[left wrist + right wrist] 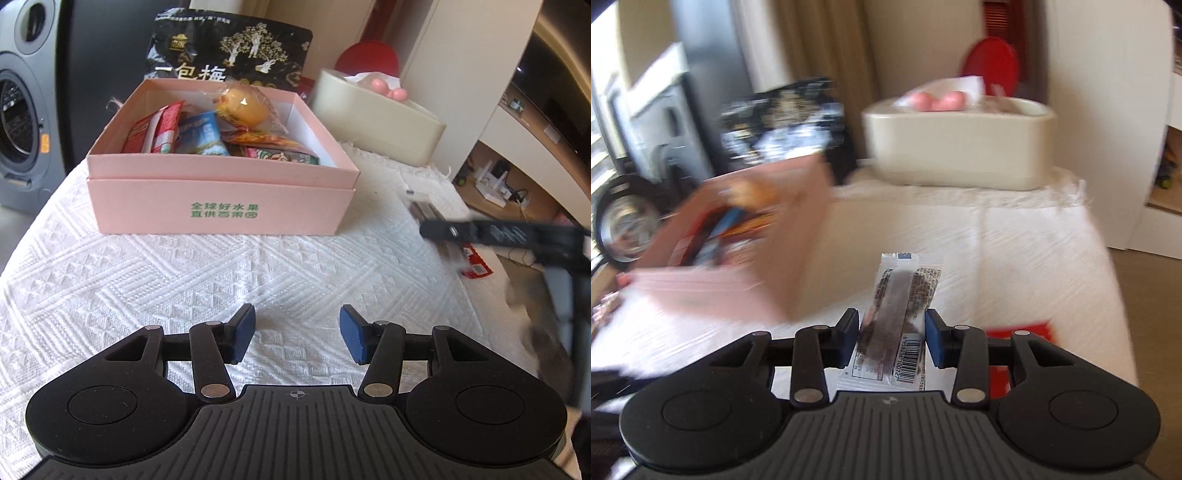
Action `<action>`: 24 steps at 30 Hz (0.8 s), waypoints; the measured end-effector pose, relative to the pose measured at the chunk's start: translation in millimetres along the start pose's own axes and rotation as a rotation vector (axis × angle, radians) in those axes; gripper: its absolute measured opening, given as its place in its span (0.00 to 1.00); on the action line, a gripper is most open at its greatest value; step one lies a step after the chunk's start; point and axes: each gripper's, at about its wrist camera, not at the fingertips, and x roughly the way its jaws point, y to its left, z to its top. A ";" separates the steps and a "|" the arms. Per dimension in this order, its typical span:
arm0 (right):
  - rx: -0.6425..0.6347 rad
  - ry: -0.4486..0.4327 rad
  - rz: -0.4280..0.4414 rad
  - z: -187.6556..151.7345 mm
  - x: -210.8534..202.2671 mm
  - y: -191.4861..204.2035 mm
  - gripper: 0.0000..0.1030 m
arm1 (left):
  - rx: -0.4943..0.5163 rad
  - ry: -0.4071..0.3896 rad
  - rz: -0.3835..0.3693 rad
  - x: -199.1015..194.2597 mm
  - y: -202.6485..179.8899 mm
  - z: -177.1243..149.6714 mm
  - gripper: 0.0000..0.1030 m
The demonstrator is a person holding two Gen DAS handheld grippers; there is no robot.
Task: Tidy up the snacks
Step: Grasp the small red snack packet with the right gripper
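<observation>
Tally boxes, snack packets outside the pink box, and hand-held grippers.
Boxes: 2 (pink box, cream tissue box)
Snack packets outside: 3 (black bag, clear-wrapped bar, red packet)
Hand-held grippers: 2 (left hand-held gripper, right hand-held gripper)
Total: 7

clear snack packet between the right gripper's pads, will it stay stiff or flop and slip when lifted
The clear snack packet is a thin glossy film, so it probably feels light and may slip between the right gripper pads. It stands out past the fingers, so the dark bar inside seems to stiffen it; the flat sealed ends will likely bend.
</observation>
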 end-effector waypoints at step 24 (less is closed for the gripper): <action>0.060 -0.031 -0.193 -36.3 8.6 -72.2 0.79 | 0.008 0.045 -0.097 -7.1 -9.4 -8.7 0.54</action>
